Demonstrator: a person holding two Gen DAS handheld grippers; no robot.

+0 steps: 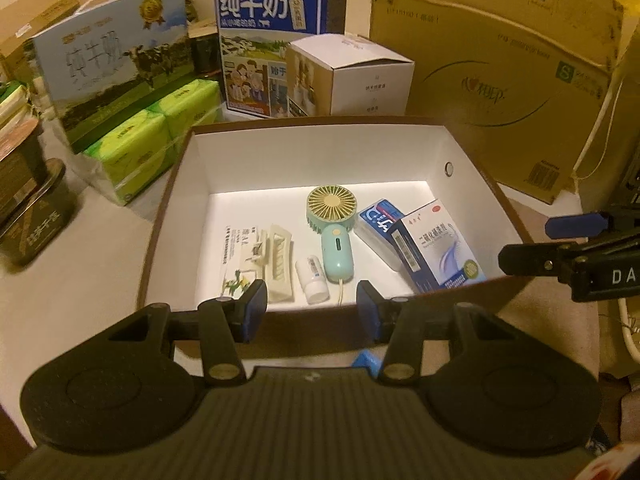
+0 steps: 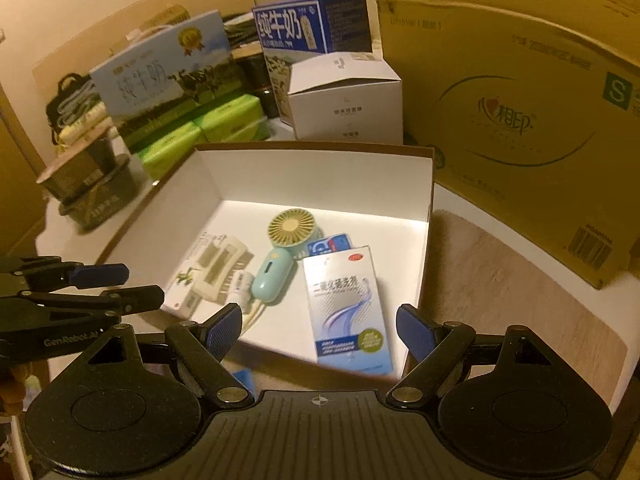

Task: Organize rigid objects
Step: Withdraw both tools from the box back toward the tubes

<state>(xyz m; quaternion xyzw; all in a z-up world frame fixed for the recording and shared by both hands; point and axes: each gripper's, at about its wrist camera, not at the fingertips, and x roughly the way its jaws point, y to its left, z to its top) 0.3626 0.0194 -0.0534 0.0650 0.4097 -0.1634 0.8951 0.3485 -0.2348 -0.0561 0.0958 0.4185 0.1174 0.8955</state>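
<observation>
Far left on the table (image 1: 60, 300): dark tins (image 1: 32, 216), then green tissue packs (image 1: 160, 132) under a pale-blue milk carton (image 1: 116, 60), a dark-blue milk carton (image 1: 276, 20) and a white carton (image 1: 360, 76) behind, a big cardboard box (image 1: 500, 72) at right.

In the middle, an open brown box with white inside (image 1: 320, 152), holding 6 things. From left: a flat printed packet (image 1: 234, 252) lying under a cream hair clip (image 1: 280, 260); a small white bottle (image 1: 314, 280) on its side, just beside the clip; a mint handheld fan (image 1: 334, 232) lying flat, head toward the far wall, cord trailing to the near wall; a blue-and-white box (image 1: 378, 220), partly covered by a white-and-blue medicine box (image 1: 438, 252) leaning against the right near corner.

Left gripper (image 1: 312, 312) poised over the box's near wall, jaws parted, nothing between the blue pads (image 1: 256, 312).

Right gripper (image 2: 320, 334) over the near right corner, jaws spread wide, empty, medicine box (image 2: 348, 308) showing below the gap.
</observation>
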